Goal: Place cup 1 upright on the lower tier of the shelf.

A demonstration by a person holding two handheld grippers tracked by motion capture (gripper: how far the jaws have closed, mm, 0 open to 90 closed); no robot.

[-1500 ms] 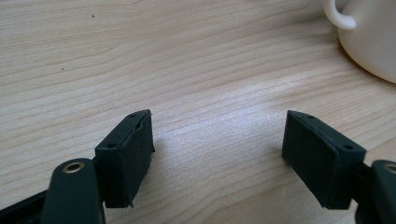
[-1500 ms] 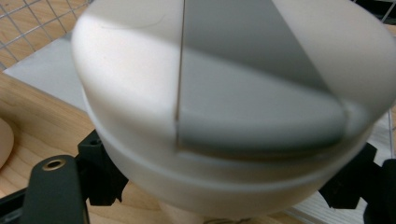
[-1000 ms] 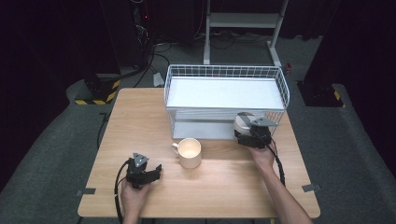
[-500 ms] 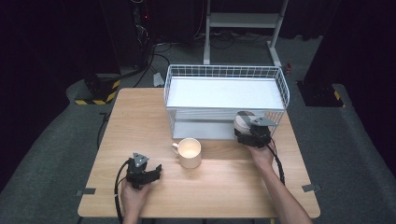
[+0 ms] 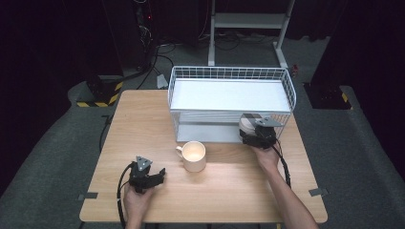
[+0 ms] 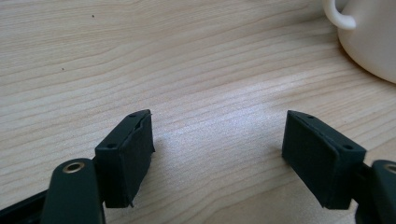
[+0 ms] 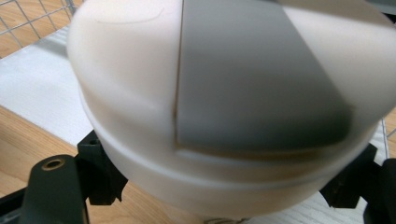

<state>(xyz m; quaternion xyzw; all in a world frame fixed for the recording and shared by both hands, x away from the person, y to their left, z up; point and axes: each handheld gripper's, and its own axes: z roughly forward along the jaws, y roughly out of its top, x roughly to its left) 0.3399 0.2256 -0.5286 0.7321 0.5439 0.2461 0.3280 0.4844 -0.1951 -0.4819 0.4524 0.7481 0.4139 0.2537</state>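
At the wire basket's (image 5: 286,90) front, the right hand-held gripper (image 5: 255,136) clamps a white bowl (image 7: 196,107).

Ahead of my left gripper (image 5: 154,177) the desk (image 5: 143,124) lies bare, with only the mug (image 5: 194,156) off to its right. My right gripper (image 5: 251,136) is hemmed in, tight against the basket (image 5: 229,72) wall.

The left gripper (image 6: 217,158) hangs low over the wooden table (image 6: 163,60) — jaws spread wide, nothing between them. A cream mug (image 6: 369,37) stands at the upper right, well apart.
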